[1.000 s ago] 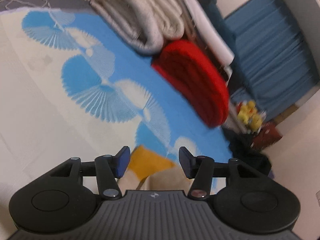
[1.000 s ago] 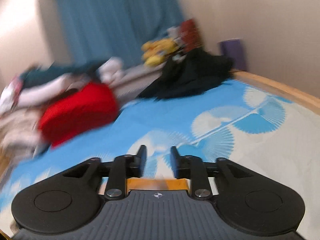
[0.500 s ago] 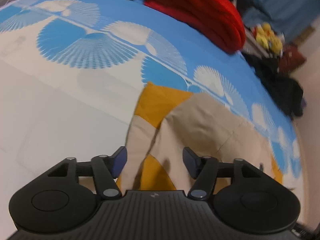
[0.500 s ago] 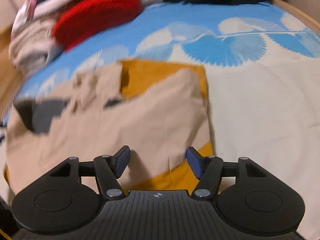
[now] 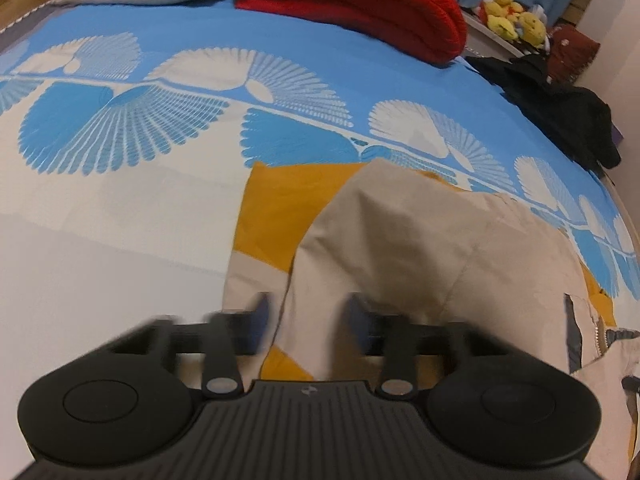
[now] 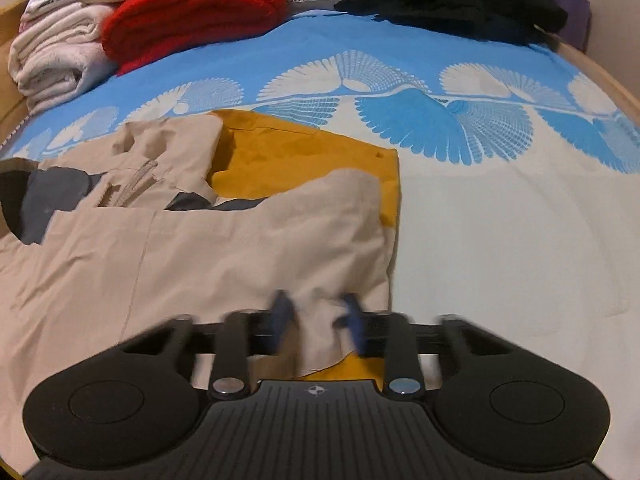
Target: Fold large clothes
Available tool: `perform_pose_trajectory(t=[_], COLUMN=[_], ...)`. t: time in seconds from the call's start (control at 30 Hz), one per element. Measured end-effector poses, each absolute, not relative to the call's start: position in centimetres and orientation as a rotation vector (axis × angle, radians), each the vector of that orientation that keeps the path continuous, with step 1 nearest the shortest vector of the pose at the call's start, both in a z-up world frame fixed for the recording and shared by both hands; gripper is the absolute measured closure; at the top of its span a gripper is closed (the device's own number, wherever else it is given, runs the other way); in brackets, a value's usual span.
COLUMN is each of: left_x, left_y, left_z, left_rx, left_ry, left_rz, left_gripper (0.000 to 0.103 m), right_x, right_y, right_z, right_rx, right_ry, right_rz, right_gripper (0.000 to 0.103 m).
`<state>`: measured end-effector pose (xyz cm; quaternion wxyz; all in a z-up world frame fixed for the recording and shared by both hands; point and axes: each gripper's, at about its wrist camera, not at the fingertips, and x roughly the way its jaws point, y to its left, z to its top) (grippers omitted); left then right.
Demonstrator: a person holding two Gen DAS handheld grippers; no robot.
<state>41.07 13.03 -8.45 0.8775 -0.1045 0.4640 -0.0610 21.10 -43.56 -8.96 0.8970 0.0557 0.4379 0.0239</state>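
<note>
While my left tongs [image 5: 306, 322] hang with their blue tips apart over the near edge of the tan and yellow jacket [image 5: 420, 248] on the bed [image 5: 120, 200], I should slide one tip under the cloth before I squeeze. Over on my right tongs [image 6: 316, 320], the tips are closing around a bump of the jacket [image 6: 240, 248] hem, though blur hides whether they grip yet, so I should pinch both layers and lift evenly.

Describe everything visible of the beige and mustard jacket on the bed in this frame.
The jacket lies spread and wrinkled on the blue fan-patterned bedspread. Thin woven-looking beige fabric with mustard-yellow panels, grey lining at the collar and a zipper. One beige flap is folded over the mustard part. The right tongs straddle a bunched edge, blurred; the left tongs straddle another beige fold.
</note>
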Motion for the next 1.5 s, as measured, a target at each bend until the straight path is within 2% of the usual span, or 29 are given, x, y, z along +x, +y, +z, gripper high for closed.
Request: perform_pose_trajectory(t=[0.03, 0.13, 0.23, 0.4, 0.5, 0.6, 0.63, 0.67, 0.7, 0.73, 0.77, 0.8, 0.87, 0.9, 0.93, 1.0, 1.03, 1.07, 1.1, 1.13, 1.17, 1.23, 1.33, 1.43, 1.5], left_x=[41.1, 40.7, 40.0, 38.8, 39.6, 40.7, 40.9, 41.1, 41.3, 41.3, 41.3, 41.3, 41.4, 41.5, 41.5, 41.1, 41.0, 41.0, 41.0, 41.0, 40.8, 40.6, 40.0, 40.4, 40.6], left_y=[13.0, 13.6, 15.2, 18.9, 19.5, 20.0, 20.2, 20.4, 20.5, 20.6, 20.8, 20.8, 21.3, 21.4, 21.3, 20.9, 20.5, 20.1, 19.7, 19.4, 19.1, 18.8, 18.4, 17.5, 17.5], left_z=[-8.3, -7.2, -5.0, -2.1, -2.9, -4.7, -5.2, -5.5, -5.7, -5.8, -5.9, -6.2, -7.0, -7.4, -7.8, -8.5, -8.6, -8.6, -8.7, -8.5, -8.1, -7.0, -5.0, -5.0, -5.8], left_rx=[-0.21, -0.207, -0.242, -0.362, -0.358, -0.39, -0.407, -0.416, -0.412, -0.404, -0.399, -0.403, -0.432, -0.445, -0.449, -0.438, -0.427, -0.417, -0.405, -0.385, -0.372, -0.357, -0.349, -0.307, -0.324], left_ry=[0.963, 0.929, 0.847, 0.704, 0.729, 0.819, 0.846, 0.869, 0.888, 0.899, 0.907, 0.924, 0.968, 0.99, 1.01, 1.032, 1.036, 1.037, 1.032, 1.02, 0.994, 0.916, 0.78, 0.815, 0.892], left_rz=[-0.131, -0.143, -0.144, -0.048, 0.029, 0.019, 0.007, 0.002, 0.003, 0.004, 0.004, -0.001, -0.016, -0.016, -0.011, -0.009, -0.013, -0.023, -0.032, -0.035, -0.038, -0.041, -0.061, -0.038, -0.041], left_gripper=[0.095, 0.102, 0.102, 0.103, 0.103, 0.102, 0.101, 0.096, 0.088, 0.084, 0.072, 0.067, 0.066, 0.066, 0.066, 0.066, 0.066, 0.071, 0.094, 0.099, 0.1, 0.101, 0.101, 0.098, 0.087], right_x=[21.3, 21.4, 21.4, 21.6, 23.4, 26.3, 27.6, 28.3, 29.4, 30.1, 30.6, 30.9, 31.1, 31.1, 31.0, 31.0, 31.1, 30.8, 30.8, 30.4, 30.3, 29.8, 29.1, 28.3, 28.7], right_y=[-43.7, -44.1, -44.6, -47.1, -47.5, -46.2, -45.7, -45.4, -45.3, -45.4, -45.5, -45.6, -45.7, -45.6, -45.4, -44.8, -44.6, -44.6, -44.8, -44.8, -44.8, -44.6, -44.8, -46.1, -46.0], right_z=[-9.0, -8.4, -6.3, -0.5, 0.2, -0.6, -1.4, -2.2, -3.5, -4.6, -5.5, -6.4, -7.8, -8.1, -8.5, -9.3, -9.7, -9.8, -10.0, -10.1, -10.0, -9.1, -7.2, -6.4, -7.2], right_rx=[0.13, 0.146, 0.174, 0.362, 0.441, 0.444, 0.44, 0.434, 0.435, 0.451, 0.47, 0.49, 0.504, 0.489, 0.456, 0.385, 0.357, 0.347, 0.358, 0.377, 0.382, 0.356, 0.357, 0.455, 0.443], right_ry=[0.91, 0.882, 0.767, 0.435, 0.355, 0.372, 0.408, 0.444, 0.505, 0.554, 0.603, 0.652, 0.742, 0.775, 0.811, 0.869, 0.889, 0.901, 0.907, 0.901, 0.895, 0.844, 0.72, 0.648, 0.702], right_rz=[0.054, 0.064, 0.033, -0.038, -0.06, -0.104, -0.137, -0.169, -0.202, -0.212, -0.212, -0.207, -0.17, -0.16, -0.155, -0.153, -0.162, -0.172, -0.175, -0.168, -0.166, -0.164, -0.189, -0.244, -0.255], right_gripper=[0.095, 0.101, 0.102, 0.102, 0.103, 0.102, 0.1, 0.097, 0.094, 0.094, 0.094, 0.093, 0.076, 0.06, 0.051, 0.051, 0.052, 0.052, 0.061, 0.084, 0.092, 0.1, 0.1, 0.1, 0.097])
